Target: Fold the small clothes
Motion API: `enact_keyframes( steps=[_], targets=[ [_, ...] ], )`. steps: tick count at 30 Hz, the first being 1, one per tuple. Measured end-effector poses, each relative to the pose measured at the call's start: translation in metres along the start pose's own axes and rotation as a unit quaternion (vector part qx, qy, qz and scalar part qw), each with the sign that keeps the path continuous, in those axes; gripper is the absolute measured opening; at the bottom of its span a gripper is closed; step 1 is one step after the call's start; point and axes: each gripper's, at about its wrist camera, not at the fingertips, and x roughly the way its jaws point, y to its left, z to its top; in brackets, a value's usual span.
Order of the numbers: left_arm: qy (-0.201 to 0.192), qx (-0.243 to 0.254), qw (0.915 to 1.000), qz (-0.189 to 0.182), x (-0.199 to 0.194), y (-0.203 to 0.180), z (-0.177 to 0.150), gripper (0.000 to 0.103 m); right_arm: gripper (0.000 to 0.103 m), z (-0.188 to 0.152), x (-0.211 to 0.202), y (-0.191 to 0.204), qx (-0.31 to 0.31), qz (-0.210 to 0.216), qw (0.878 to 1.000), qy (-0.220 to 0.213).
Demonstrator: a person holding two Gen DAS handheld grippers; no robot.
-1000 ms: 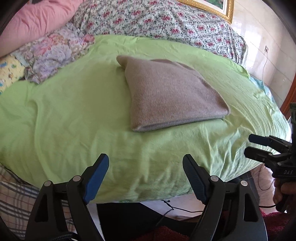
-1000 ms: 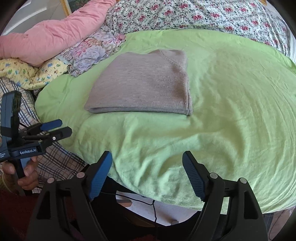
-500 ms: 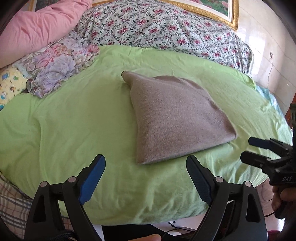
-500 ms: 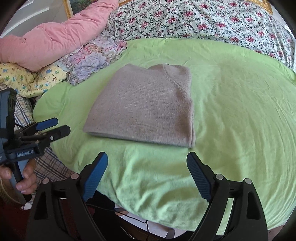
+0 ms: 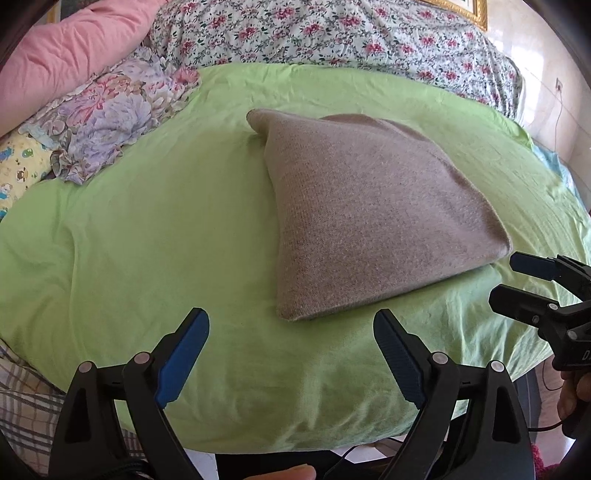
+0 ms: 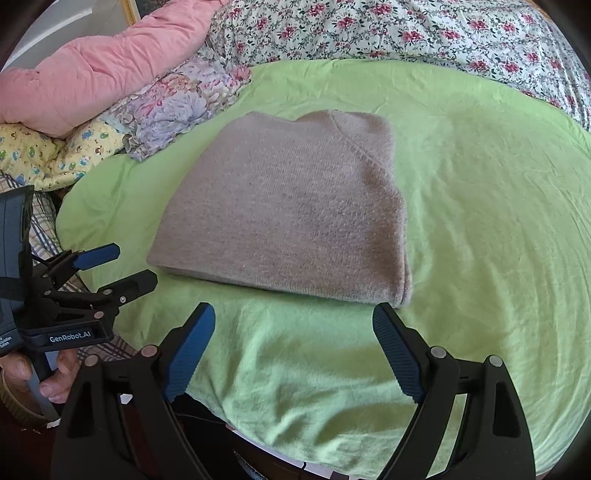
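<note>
A bed (image 5: 147,240) covered by a light green sheet (image 6: 480,221) is seen, with a floral quilt (image 5: 332,33) and a pink duvet (image 6: 92,74) piled at its far side. A folded grey-brown sweater (image 5: 369,221) is laid flat on the sheet, near the front edge. The left claw (image 5: 291,354) is held released just short of the sweater, nothing between its blue pads. The right claw (image 6: 293,354) is likewise spread wide and empty, close to the sweater's near edge
</note>
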Motion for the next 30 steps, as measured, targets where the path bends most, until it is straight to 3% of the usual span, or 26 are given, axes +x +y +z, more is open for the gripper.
enact_keyframes(
  steps=[30],
  targets=[
    [0.0, 0.005, 0.9996, 0.026, 0.005, -0.003, 0.023, 0.096, 0.088, 0.028, 0.008, -0.006, 0.006, 0.005, 1.0, -0.006]
  ],
)
